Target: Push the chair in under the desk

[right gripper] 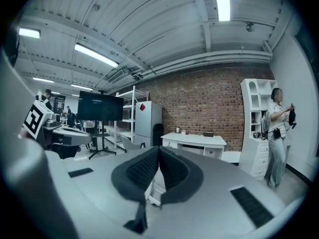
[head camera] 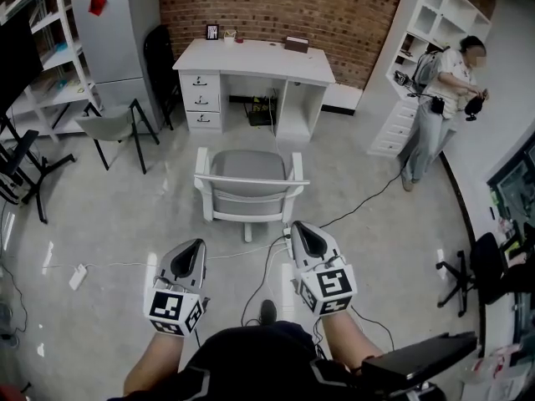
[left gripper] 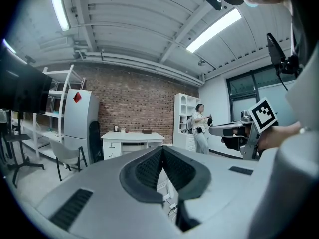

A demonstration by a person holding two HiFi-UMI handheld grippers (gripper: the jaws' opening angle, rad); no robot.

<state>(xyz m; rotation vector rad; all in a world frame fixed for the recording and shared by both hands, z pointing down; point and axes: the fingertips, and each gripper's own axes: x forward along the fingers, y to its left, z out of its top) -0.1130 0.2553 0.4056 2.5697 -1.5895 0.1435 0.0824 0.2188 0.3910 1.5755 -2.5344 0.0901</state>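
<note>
Two grippers sit low in the head view, side by side: the left gripper [head camera: 196,246] and the right gripper [head camera: 298,227]. Both gripper views show the jaws pressed together with nothing between them. Only the head view shows the chair [head camera: 251,184]. It stands just ahead of the jaw tips, untouched, and clear of the desk [head camera: 255,57], on a pale floor [head camera: 125,215]. Only the gripper views show the ceiling light strips [right gripper: 221,1]. Behind the desk runs a brick wall [head camera: 276,7]. A grey refrigerator [head camera: 117,36] stands to the left, and a person [head camera: 439,90] stands by white shelving [head camera: 422,23] to the right.
</note>
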